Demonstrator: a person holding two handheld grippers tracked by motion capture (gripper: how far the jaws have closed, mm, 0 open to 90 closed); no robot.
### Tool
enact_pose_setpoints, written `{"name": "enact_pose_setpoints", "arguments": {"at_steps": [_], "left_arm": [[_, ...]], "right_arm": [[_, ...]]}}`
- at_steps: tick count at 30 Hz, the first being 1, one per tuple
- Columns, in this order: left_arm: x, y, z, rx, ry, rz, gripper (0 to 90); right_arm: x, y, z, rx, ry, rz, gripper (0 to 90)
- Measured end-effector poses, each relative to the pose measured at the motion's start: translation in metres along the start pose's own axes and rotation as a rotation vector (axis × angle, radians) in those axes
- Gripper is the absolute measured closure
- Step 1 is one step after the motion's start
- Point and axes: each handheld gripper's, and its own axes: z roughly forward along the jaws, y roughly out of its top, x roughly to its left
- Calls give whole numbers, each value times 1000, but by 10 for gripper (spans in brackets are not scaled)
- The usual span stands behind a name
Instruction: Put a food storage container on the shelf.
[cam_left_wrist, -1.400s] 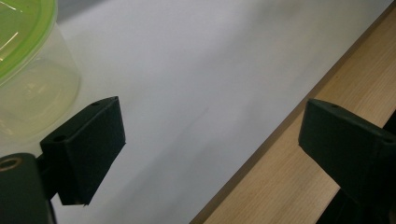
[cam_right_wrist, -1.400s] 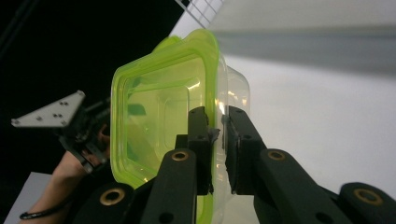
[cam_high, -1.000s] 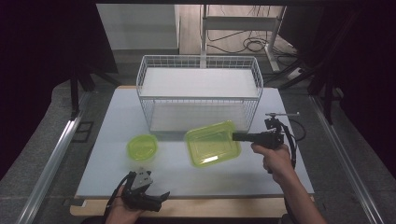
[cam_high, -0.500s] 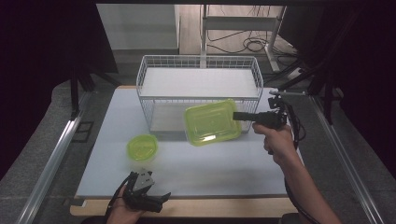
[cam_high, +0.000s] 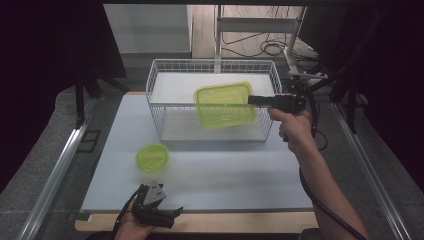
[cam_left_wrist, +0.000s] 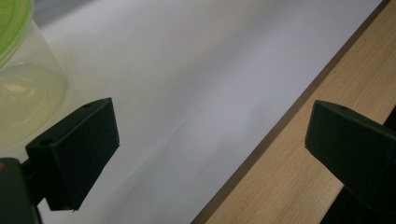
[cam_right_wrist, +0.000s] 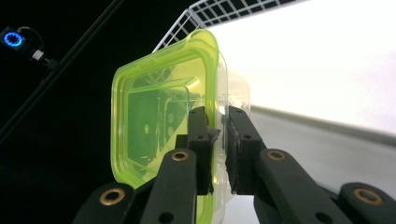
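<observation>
A rectangular clear container with a lime-green lid (cam_high: 223, 105) hangs in the air over the white wire basket (cam_high: 159, 80), tilted so its lid faces the camera. My right gripper (cam_high: 251, 99) is shut on the container's right edge; in the right gripper view the two pads pinch the rim of the green-lidded container (cam_right_wrist: 159, 126) at my right gripper (cam_right_wrist: 218, 135). A small round container with a green lid (cam_high: 152, 158) sits on the white mat. My left gripper (cam_high: 172, 214) rests at the table's front edge, open, with nothing between its jaws (cam_left_wrist: 210, 154). The round container (cam_left_wrist: 23, 79) shows at the upper left of the left gripper view.
The wire basket stands at the back of the white mat (cam_high: 225, 175). A wooden table edge (cam_high: 240, 222) runs along the front. Metal rails (cam_high: 55, 175) flank the table, and cables (cam_high: 270, 47) lie on the floor behind.
My right gripper has lifted the rectangular container from the mat up and back, so it now hangs over the basket. The left gripper has stayed put.
</observation>
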Motion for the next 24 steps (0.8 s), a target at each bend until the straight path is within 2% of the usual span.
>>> {"name": "enact_pose_setpoints", "arguments": {"at_steps": [11,24], "left_arm": [[1,0,-1,-5,-4,-4,30],[1,0,-1,-6,-10,-3,30]], "right_arm": [[1,33,13,-42,-71,5,813],[-7,55,38,-73,-145,38,812]]}}
